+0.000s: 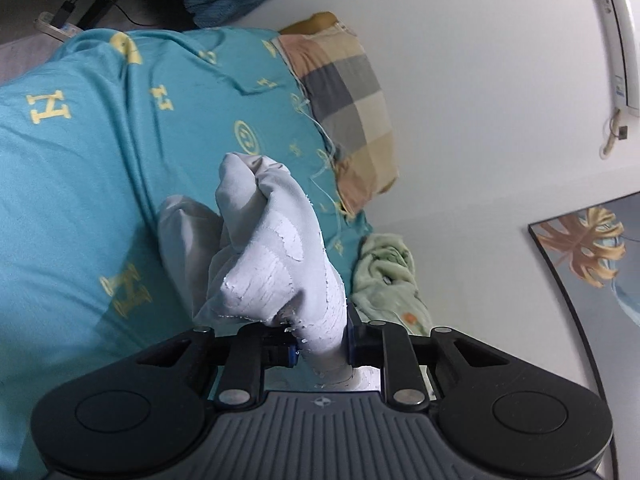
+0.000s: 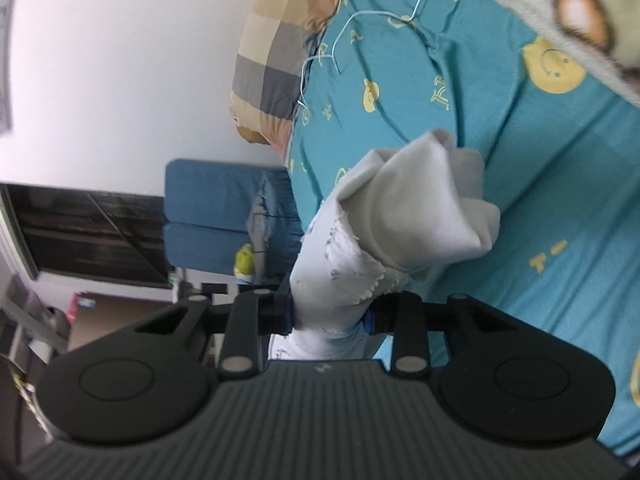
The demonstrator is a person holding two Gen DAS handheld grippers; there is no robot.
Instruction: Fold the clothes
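Note:
A white garment with a cracked white print hangs bunched between both grippers, above a bed with a teal sheet (image 1: 80, 168). My left gripper (image 1: 322, 350) is shut on one bunch of the white garment (image 1: 272, 256), which rises from the jaws and droops towards the sheet. My right gripper (image 2: 328, 316) is shut on another bunch of the white garment (image 2: 408, 216), lifted clear of the teal sheet (image 2: 540, 184).
A checked pillow (image 1: 344, 100) lies at the bed's head by the white wall; it also shows in the right wrist view (image 2: 276, 48). A crumpled pale green cloth (image 1: 388, 276) lies by the wall. A blue chair (image 2: 216, 216) stands beside the bed.

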